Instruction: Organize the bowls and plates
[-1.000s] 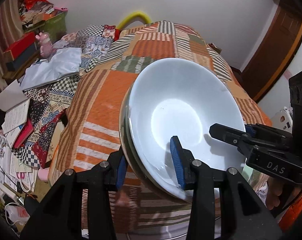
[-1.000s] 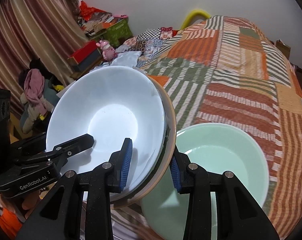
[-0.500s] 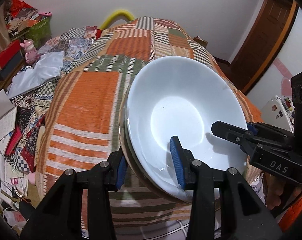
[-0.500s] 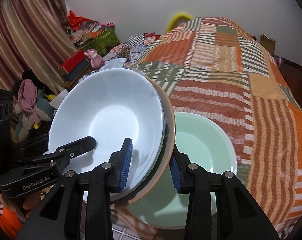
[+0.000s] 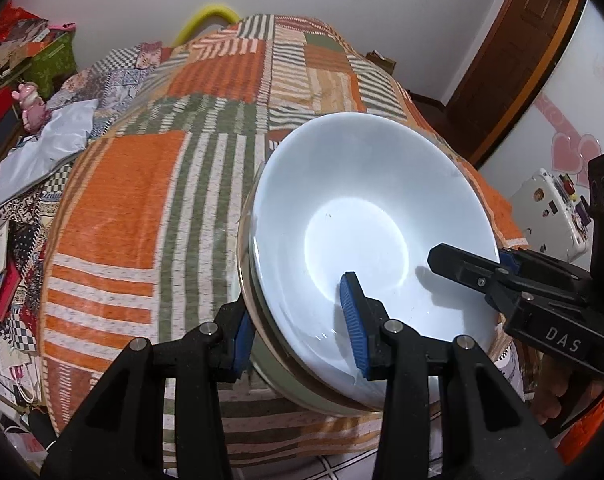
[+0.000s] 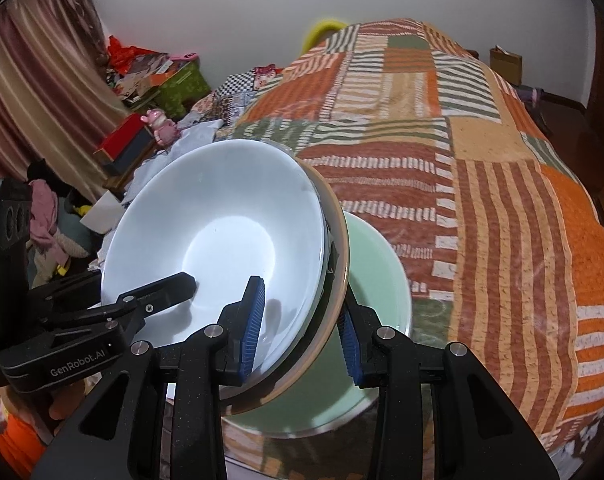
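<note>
Left gripper (image 5: pixel 300 318) is clamped on the near-left rim of the stack: 1 blue pad (image 5: pixel 351 316) inside the white bowl (image 5: pixel 365 232), the other outside, under the lower rims. That stack reads as the white bowl nested on at least 2 more dishes, a clear-looking rim and a tan-edged plate (image 5: pixel 246 280) beneath; how many exactly, I can't tell. It is tilted, open face turned toward the cameras, held above the near end of the quilt (image 5: pixel 142 200).

Over to the right in the same view, the right gripper (image 5: pixel 461 264) comes in from the side, 1 black finger lying inside the bowl.

Now the right wrist view. Far left, the left gripper (image 6: pixel 158 292) shows, its finger reaching into the bowl (image 6: pixel 222 240). Next, the right gripper (image 6: pixel 300 320) pinches the stack's right rim the same way: 1 pad (image 6: pixel 254 320) inside the white bowl, the other behind the tan plate (image 6: pixel 341 256). So both grippers are closed on the same stack, 1 on each side.

Right of that and lower, a pale green bowl (image 6: pixel 381 280) sits upright on the quilt (image 6: pixel 501 240), its near-left part hidden behind the stack and its far rim close behind the right gripper's outer pad.
</note>
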{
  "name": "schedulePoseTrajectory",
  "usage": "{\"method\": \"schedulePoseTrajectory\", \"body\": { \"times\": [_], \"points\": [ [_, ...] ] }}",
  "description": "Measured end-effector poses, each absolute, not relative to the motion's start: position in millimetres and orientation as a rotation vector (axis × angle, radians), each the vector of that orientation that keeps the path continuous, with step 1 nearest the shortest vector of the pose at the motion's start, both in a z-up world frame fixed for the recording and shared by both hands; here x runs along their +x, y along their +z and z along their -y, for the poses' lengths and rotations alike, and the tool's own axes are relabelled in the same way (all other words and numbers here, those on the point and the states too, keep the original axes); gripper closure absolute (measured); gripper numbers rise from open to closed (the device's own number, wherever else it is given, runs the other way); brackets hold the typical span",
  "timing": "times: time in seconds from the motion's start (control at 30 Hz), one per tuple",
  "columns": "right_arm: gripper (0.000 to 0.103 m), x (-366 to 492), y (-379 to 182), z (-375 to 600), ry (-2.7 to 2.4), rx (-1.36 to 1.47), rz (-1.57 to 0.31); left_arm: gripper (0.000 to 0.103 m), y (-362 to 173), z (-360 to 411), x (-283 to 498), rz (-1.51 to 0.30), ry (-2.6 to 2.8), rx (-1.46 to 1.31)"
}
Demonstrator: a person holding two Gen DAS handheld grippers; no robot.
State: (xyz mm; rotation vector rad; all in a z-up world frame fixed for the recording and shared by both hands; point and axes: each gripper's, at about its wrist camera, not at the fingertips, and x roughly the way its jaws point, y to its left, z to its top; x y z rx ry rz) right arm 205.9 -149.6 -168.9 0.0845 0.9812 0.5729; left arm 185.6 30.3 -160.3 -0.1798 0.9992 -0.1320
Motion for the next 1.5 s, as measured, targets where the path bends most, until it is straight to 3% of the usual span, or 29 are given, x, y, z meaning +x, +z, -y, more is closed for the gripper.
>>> {"method": "schedulePoseTrajectory", "body": {
  "times": [0.67, 1.2, 1.5],
  "points": [
    [0.068, 224, -192, 162, 0.569, 0.134, -1.032, 0.062, -182, -29, 206, -1.034, -0.174, -0.232],
    [0.065, 180, -121, 177, 0.55, 0.087, -0.814, 0.057, -92, -39, 133, -0.726, -0.118, -0.168],
    [0.056, 120, -61, 181, 0.577, 0.045, -0.555, 0.036, -32, -36, 74, -0.488, -0.119, -0.153]
  ]
}}
